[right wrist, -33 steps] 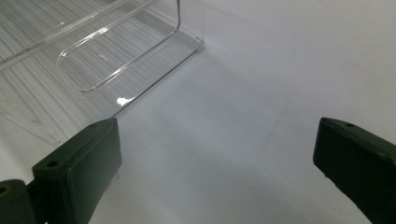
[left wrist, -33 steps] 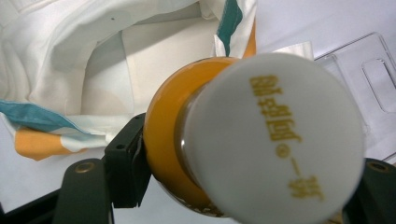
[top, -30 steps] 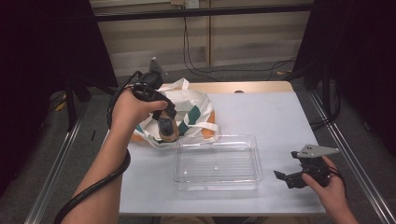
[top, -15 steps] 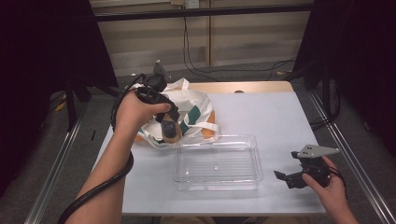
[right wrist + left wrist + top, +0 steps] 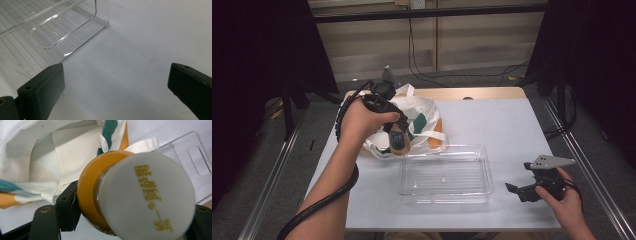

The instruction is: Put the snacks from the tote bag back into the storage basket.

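Left gripper (image 5: 398, 142) clamped on orange bottle w/ white cap (image 5: 140, 195), center-left above tote bag (image 5: 424, 117), right gripper (image 5: 524, 189) wide open, empty, lower right beside clear tray (image 5: 444, 197).

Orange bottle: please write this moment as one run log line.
left tool: shut on orange bottle | over tray edge, by bag | right tool: open, empty

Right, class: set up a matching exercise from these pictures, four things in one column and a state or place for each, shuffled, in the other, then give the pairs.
Things:
1. bottle
2. tray
3. bag
4. right hand-held gripper

States or places:
A. clear and empty, mid-table
B. jaws wide apart, holding nothing
C. white cap, orange body, clamped in the left hand-held gripper
D. lying at the table's far left, white with green and orange

Pairs: 1-C, 2-A, 3-D, 4-B
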The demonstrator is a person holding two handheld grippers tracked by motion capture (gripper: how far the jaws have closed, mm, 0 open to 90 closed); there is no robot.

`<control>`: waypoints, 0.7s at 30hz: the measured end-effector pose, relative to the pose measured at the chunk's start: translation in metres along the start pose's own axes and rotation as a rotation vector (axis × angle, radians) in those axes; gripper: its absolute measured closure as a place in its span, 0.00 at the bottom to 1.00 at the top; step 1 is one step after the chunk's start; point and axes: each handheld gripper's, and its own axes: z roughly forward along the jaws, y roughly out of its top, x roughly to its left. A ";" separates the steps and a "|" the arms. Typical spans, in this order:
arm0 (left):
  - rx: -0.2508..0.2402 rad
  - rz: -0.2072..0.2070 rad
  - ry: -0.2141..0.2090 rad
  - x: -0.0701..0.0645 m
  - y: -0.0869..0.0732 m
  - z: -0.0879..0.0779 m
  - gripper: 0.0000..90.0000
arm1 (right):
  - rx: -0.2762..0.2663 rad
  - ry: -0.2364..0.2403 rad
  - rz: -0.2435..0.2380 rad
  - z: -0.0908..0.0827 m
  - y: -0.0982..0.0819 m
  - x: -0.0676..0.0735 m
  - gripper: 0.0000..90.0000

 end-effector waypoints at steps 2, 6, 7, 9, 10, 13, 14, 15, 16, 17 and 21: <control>-0.001 -0.003 -0.002 -0.002 0.000 0.001 0.34 | -0.001 0.000 0.000 0.000 0.000 0.000 0.01; 0.002 0.003 -0.010 -0.004 0.000 0.003 0.34 | 0.000 0.001 0.000 0.000 0.000 0.000 0.01; 0.004 0.010 -0.013 -0.003 0.000 0.003 0.34 | -0.001 0.001 0.000 0.000 0.000 0.000 0.01; 0.008 0.014 -0.014 -0.004 0.001 0.004 0.34 | 0.000 0.000 0.000 0.000 0.000 0.000 0.01; 0.011 0.008 -0.011 -0.006 0.001 0.005 0.34 | 0.000 0.001 0.001 0.000 0.000 0.000 0.01; 0.014 0.012 -0.016 -0.008 0.001 0.007 0.34 | -0.002 0.001 -0.002 0.000 0.000 0.000 0.01; 0.019 0.016 -0.018 -0.008 0.002 0.007 0.34 | 0.000 -0.001 -0.001 0.000 0.000 0.000 0.01; 0.015 0.015 -0.018 -0.009 0.002 0.008 0.34 | 0.001 0.000 0.002 0.000 0.000 0.000 0.01; 0.016 0.014 -0.016 -0.010 0.002 0.008 0.34 | 0.000 -0.002 0.001 0.000 0.000 0.000 0.01; 0.017 0.016 -0.019 -0.011 0.002 0.008 0.34 | 0.000 -0.004 0.000 0.000 0.000 0.000 0.01; 0.017 0.022 -0.022 -0.012 0.003 0.009 0.34 | 0.000 0.001 0.000 0.000 0.000 0.000 0.01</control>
